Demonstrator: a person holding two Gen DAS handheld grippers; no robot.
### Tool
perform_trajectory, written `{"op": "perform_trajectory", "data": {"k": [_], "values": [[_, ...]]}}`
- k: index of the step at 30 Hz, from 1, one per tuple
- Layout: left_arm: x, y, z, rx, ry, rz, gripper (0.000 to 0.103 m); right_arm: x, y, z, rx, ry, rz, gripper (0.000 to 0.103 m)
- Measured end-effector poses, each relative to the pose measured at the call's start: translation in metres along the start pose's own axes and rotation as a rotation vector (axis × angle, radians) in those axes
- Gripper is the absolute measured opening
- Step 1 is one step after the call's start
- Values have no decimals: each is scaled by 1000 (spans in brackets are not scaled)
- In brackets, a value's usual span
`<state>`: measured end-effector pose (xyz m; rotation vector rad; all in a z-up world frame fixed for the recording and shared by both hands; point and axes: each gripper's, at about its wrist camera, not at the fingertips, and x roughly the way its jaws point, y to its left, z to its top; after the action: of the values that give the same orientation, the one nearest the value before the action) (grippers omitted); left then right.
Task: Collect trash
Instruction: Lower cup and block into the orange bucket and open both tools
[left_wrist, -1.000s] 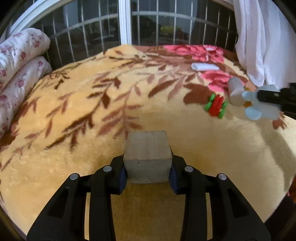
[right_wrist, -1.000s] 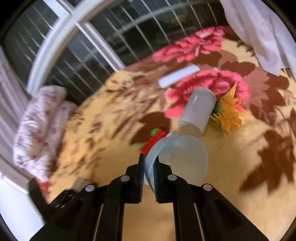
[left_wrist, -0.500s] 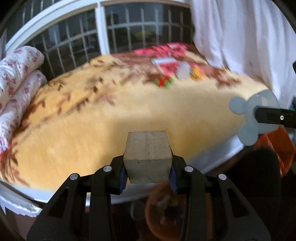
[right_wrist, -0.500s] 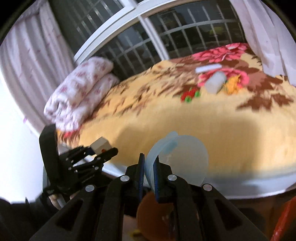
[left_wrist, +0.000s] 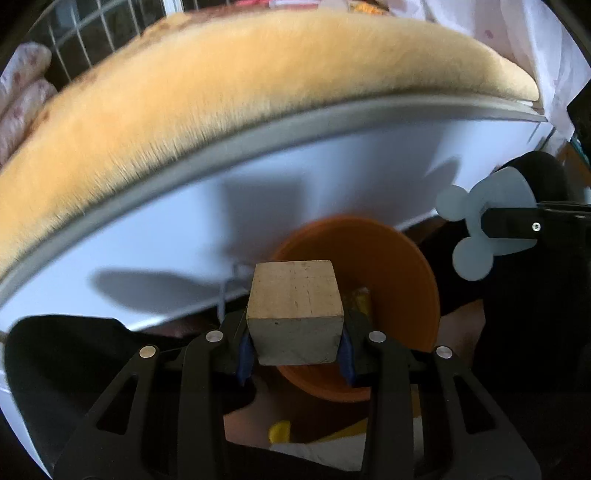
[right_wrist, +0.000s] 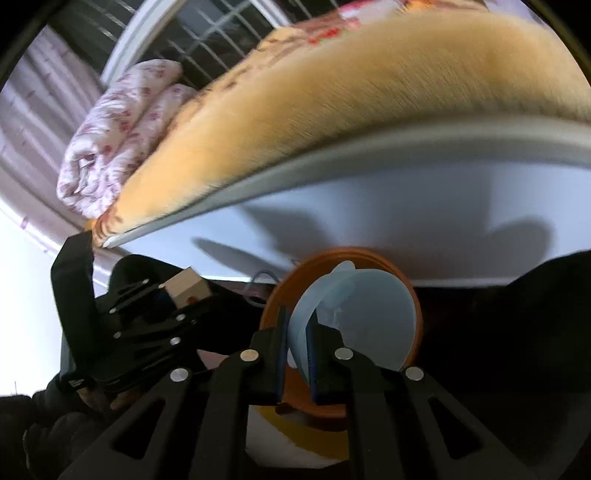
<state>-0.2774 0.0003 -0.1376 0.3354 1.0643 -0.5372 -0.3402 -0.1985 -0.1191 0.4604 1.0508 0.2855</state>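
**Both grippers loaded and poised over the orange bin**

The left gripper (left_wrist: 295, 356) is closed on a wooden block (left_wrist: 295, 314), its blue pads pressed against the block's two opposite side faces. The block sits in front of the near rim of the orange bin (left_wrist: 406, 266), which stands on the floor just beside the white side of the bed (left_wrist: 258, 184). The right gripper (right_wrist: 297, 354) is clamped on a pale blue plastic piece (right_wrist: 354, 314), a thin sheet with round ear-like lobes, pinched at its near edge so that most of it stands out over the mouth of the bin. Something yellow lies inside the bin; it is too blurred to name.

The block looks stiff, solid and moderately light, with flat faces that suit a two-sided pinch; the present hold across the middle seems secure, and it should drop cleanly when let go. The blue piece appears very light, thin and somewhat bendable, since it curves where the gripper squeezes it. Its smooth surface may be slippery, and an edge hold lets it swing. On release it may flutter or catch on a pad instead of falling straight, so it is best freed well inside the rim.
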Motion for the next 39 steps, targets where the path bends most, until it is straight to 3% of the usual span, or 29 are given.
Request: {"op": "perform_trajectory", "data": {"k": [16, 17, 18, 19, 20, 32, 35, 39], "values": [[33, 6, -6, 9, 104, -17, 37, 44, -15, 2, 70, 123, 20, 11], [34, 6, -6, 10, 114, -18, 52, 47, -15, 3, 73, 126, 18, 18], [38, 6, -7, 9, 131, 0, 74, 49, -16, 4, 83, 134, 13, 44], [39, 7, -7, 8, 132, 19, 79, 50, -19, 4, 90, 141, 11, 56], [38, 8, -8, 6, 129, 21, 80, 51, -21, 4, 103, 141, 3, 61], [28, 10, -3, -18, 96, -2, 80, 28, -26, 1, 121, 103, 29, 60], [8, 11, 3, -23, 48, -5, 80, 6, -22, 3, 109, 62, 40, 60], [-37, 12, 37, 2, -83, -22, 81, -34, -20, 18, 109, -30, 66, 64]]}}
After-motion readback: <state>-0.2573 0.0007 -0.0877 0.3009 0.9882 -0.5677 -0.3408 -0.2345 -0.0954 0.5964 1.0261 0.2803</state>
